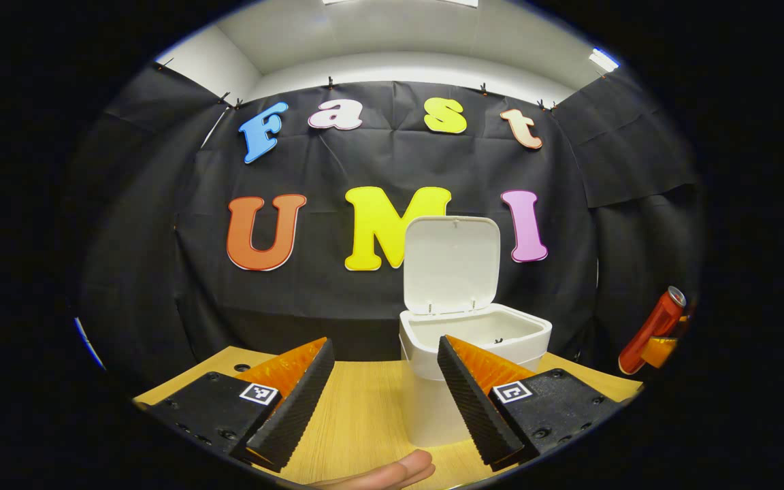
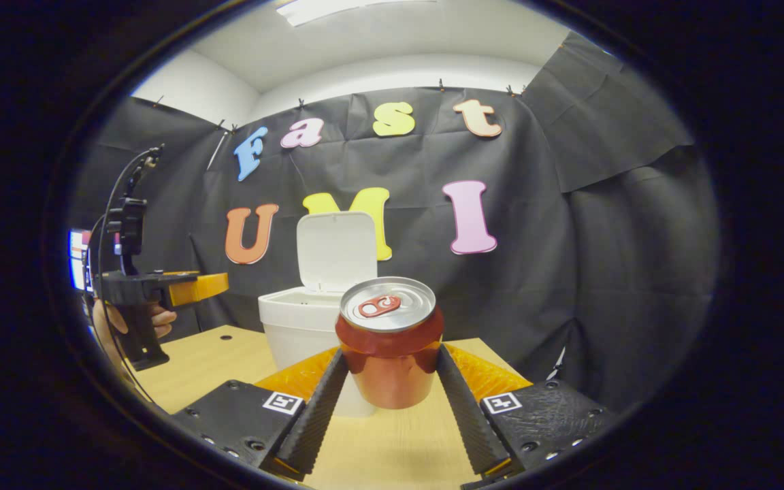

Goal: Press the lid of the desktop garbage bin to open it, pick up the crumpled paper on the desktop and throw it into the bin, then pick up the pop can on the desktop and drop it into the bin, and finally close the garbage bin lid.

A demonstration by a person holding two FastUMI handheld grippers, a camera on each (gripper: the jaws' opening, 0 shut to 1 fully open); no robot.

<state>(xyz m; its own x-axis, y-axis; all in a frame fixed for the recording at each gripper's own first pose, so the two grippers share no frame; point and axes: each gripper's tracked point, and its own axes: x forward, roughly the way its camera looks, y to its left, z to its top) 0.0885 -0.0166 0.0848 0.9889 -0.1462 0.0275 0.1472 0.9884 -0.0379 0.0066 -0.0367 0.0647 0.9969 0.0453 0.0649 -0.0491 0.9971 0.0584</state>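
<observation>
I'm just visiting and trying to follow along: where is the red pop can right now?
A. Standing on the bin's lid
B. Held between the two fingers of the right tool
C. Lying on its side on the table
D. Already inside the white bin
B: in the right gripper view the pop can sits upright between the right tool fingers, in front of the white bin, whose lid stands open.

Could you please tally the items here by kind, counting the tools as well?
Bin: 1
Can: 1
Tools: 2, left tool and right tool
Total: 4
</observation>
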